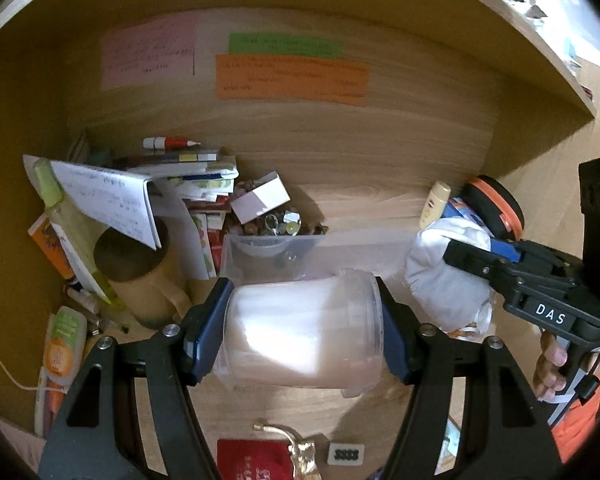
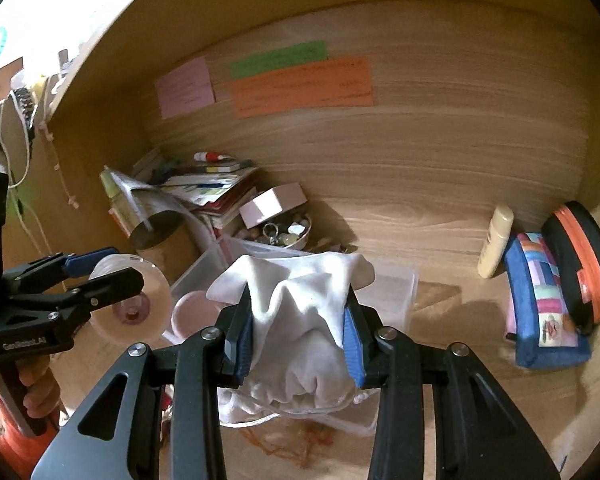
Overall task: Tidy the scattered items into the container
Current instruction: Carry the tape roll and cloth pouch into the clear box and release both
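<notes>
My left gripper (image 1: 300, 328) is shut on a translucent white plastic jar (image 1: 304, 332), held on its side just above the clear plastic container (image 1: 324, 246). The jar also shows in the right wrist view (image 2: 140, 296), with the left gripper (image 2: 100, 276) around it. My right gripper (image 2: 300, 332) is shut on a white cloth drawstring pouch (image 2: 300, 308), held over the clear container (image 2: 396, 296). In the left wrist view the right gripper (image 1: 460, 252) and pouch (image 1: 440, 280) hang at the container's right end.
A stack of notebooks and papers (image 1: 148, 192), a brown mug (image 1: 140, 268), and a bowl of trinkets (image 1: 276, 220) crowd the back left. A cream bottle (image 2: 496, 240), a patchwork pouch (image 2: 544, 300) and a black-orange case (image 2: 584, 264) stand at right. A red pouch (image 1: 252, 460) lies near the front.
</notes>
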### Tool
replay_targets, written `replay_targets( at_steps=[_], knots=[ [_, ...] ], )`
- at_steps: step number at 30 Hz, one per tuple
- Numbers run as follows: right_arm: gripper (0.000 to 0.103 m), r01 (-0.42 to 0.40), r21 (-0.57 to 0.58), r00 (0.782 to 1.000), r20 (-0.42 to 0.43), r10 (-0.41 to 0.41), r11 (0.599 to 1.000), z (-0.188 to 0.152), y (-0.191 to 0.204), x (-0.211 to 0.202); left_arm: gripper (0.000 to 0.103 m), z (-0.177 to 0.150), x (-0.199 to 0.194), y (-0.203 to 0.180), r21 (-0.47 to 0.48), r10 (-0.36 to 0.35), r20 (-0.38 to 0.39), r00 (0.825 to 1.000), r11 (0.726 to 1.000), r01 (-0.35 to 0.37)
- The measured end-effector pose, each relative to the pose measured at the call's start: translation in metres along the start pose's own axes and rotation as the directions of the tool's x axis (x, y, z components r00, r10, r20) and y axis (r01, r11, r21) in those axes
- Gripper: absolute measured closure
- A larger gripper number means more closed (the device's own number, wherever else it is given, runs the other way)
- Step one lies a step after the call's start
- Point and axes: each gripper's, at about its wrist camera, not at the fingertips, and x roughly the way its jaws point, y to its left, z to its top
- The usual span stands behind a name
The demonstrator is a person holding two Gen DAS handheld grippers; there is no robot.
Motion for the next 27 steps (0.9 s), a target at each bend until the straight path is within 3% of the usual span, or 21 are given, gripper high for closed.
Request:
replay_targets(
  at_steps=[12,19,27],
  knots=[
    [0.069,0.034,0.020,0.999,-0.041,-0.033,0.999,-0.001,-0.012,0.044,0.037,0.022,0.035,-0.003,0.004,0.035,0.023,0.999,0.999,-0.035],
    [0.069,0.046,0.032,0.995,-0.085,-0.044,0.998,-0.010,-0.023,0.060,0.037,0.019,0.081,0.003,-0.001,0.043,-0.056,0.998,0.999,-0.043],
    [0.069,0.111,0.005,0.984,-0.141,-0.109,0.994,-0.021,-0.026,0.079,0.037,0.017,0.106,0.006,0.017,0.058,-0.098,0.993,0.998,-0.056]
  ],
)
